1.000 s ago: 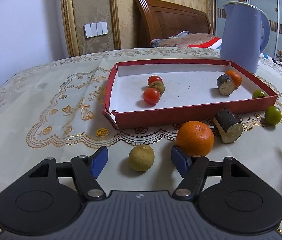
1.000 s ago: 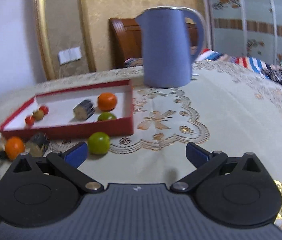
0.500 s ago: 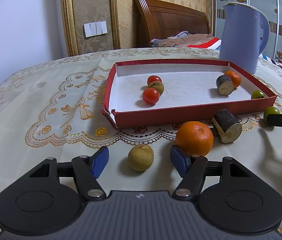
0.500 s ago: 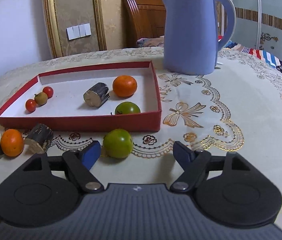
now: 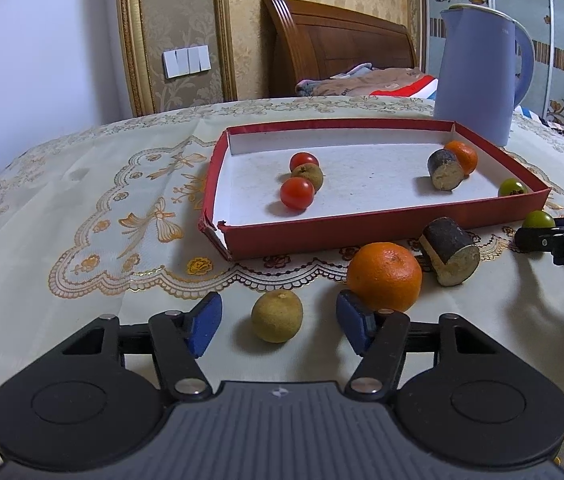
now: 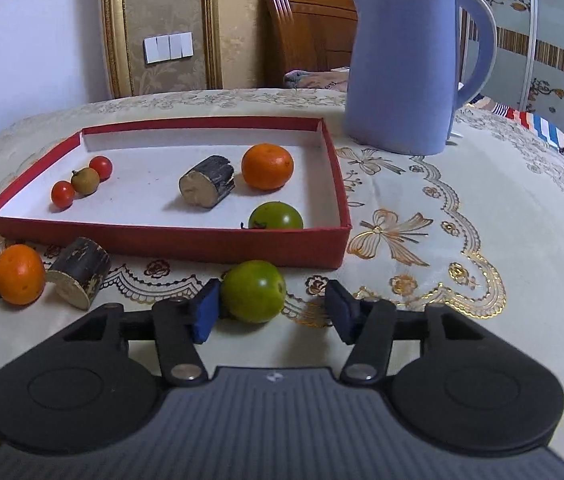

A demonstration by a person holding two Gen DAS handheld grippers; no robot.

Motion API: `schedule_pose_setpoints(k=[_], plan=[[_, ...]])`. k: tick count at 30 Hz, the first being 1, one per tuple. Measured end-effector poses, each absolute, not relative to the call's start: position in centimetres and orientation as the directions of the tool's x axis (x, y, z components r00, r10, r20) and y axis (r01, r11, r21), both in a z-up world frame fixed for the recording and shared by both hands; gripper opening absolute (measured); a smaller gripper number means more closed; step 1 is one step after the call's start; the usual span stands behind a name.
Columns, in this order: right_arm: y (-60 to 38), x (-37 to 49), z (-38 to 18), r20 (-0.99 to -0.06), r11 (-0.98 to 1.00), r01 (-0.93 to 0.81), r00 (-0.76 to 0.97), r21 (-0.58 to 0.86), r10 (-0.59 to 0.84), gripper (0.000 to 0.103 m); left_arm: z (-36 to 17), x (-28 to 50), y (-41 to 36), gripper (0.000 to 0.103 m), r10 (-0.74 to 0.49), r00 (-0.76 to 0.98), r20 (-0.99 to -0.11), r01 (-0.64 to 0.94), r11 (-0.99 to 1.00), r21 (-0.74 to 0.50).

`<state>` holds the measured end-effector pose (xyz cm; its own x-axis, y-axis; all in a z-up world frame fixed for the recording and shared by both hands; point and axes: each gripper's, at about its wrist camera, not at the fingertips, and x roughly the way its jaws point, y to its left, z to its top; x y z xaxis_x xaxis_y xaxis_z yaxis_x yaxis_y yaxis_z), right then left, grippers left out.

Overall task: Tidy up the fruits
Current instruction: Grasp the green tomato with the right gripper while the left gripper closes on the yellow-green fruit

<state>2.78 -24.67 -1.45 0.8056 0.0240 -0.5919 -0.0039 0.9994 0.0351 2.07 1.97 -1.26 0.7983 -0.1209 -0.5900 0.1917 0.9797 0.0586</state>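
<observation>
A red tray [image 5: 382, 226] [image 6: 170, 242] holds two cherry tomatoes, a small brown fruit, a dark cut cylinder, an orange and a green fruit. My left gripper [image 5: 278, 324] is open around a brown-green round fruit [image 5: 277, 316] on the cloth, in front of the tray. An orange [image 5: 384, 276] touches its right finger. A second dark cut cylinder [image 5: 448, 251] lies beside the orange. My right gripper [image 6: 270, 312] is open around a green fruit [image 6: 254, 291] by the tray's near right corner; the fruit is against the left pad.
A tall blue kettle [image 6: 406, 60] stands behind the tray's right end. The embroidered tablecloth [image 5: 82, 220] covers the round table. The right gripper's arm [image 5: 562, 236] shows at the right edge of the left wrist view. A bed headboard is behind.
My right gripper has swung left and forward, so the green fruit now sits between its fingers. My left gripper has barely moved around the brown-green fruit.
</observation>
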Motion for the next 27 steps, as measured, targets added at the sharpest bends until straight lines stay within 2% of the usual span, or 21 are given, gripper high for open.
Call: schedule_pose_setpoints(k=[3, 6, 13, 17, 22, 23, 25, 27], plan=[[-24.47, 2.77, -1.45, -0.591, 1.000, -0.010, 0.806, 0.026, 0.023, 0.050, -1.28, 2.06, 1.91, 0.063, -0.117, 0.799, -0.590, 0.190, 0.980, 0.063], [-24.08, 2.71, -1.45, -0.588, 1.000, -0.023, 0.808, 0.005, 0.022, 0.043, -1.29, 2.02, 1.76, 0.063, -0.105, 0.802, -0.588, 0.184, 0.980, 0.075], [-23.88, 2.61, -1.45, -0.585, 1.000, -0.028, 0.811, -0.004, 0.020, 0.042, -1.30, 1.99, 1.64, 0.063, -0.104, 0.802, -0.588, 0.183, 0.980, 0.077], [-23.78, 2.54, -1.47, -0.582, 0.999, -0.040, 0.812, -0.003, 0.031, 0.037, -1.31, 2.00, 1.74, 0.062, -0.102, 0.804, -0.586, 0.182, 0.980, 0.078], [-24.05, 2.55, -1.42, -0.580, 0.999, -0.044, 0.813, 0.013, 0.043, 0.035, -1.28, 1.92, 1.89, 0.049, -0.105, 0.807, -0.581, 0.180, 0.981, 0.071], [-24.03, 2.55, -1.42, -0.580, 0.999, -0.046, 0.813, 0.014, 0.045, 0.034, -1.27, 1.91, 1.87, 0.041, -0.110, 0.807, -0.580, 0.185, 0.980, 0.071], [-23.97, 2.52, -1.39, -0.579, 0.998, -0.054, 0.814, 0.014, 0.052, 0.031, -1.26, 1.82, 1.75, 0.034, -0.107, 0.810, -0.576, 0.187, 0.979, 0.080], [-23.92, 2.52, -1.38, -0.579, 0.998, -0.054, 0.814, 0.011, 0.051, 0.031, -1.25, 1.86, 1.74, 0.034, -0.110, 0.810, -0.576, 0.189, 0.979, 0.080]])
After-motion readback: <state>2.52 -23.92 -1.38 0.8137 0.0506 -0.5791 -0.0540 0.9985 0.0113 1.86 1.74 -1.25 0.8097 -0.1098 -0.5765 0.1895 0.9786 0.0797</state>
